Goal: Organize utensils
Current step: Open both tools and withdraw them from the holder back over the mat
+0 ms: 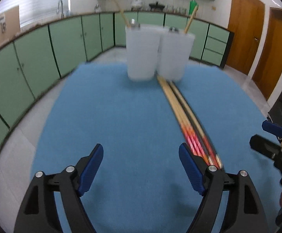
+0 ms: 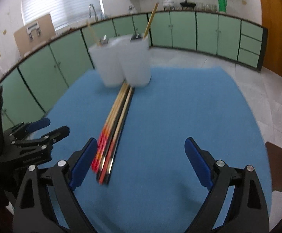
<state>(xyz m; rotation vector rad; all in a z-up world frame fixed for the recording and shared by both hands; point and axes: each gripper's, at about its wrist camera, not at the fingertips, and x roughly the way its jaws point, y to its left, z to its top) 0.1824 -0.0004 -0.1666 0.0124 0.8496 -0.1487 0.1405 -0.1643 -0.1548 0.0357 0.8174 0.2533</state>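
Observation:
Two white translucent cups point(image 1: 142, 51) point(image 1: 175, 53) stand side by side at the far end of a blue mat point(image 1: 121, 120); each holds a chopstick and a metal utensil. Several chopsticks point(image 1: 185, 120) with red and orange ends lie bundled on the mat, running from the cups toward me. My left gripper point(image 1: 141, 167) is open and empty, with the chopstick ends just beyond its right finger. In the right wrist view the cups point(image 2: 107, 64) point(image 2: 136, 60) and chopsticks point(image 2: 113, 128) show again. My right gripper point(image 2: 141, 163) is open and empty, with the chopstick ends by its left finger.
The mat covers a table point(image 2: 257, 101) with a pale floor around it. Green cabinets point(image 1: 34, 62) line the walls, wooden doors point(image 1: 244, 38) stand at the right. A brown chair seat point(image 2: 277, 167) is at the table's right. Each gripper shows at the edge of the other's view point(image 1: 273, 149) point(image 2: 30, 141).

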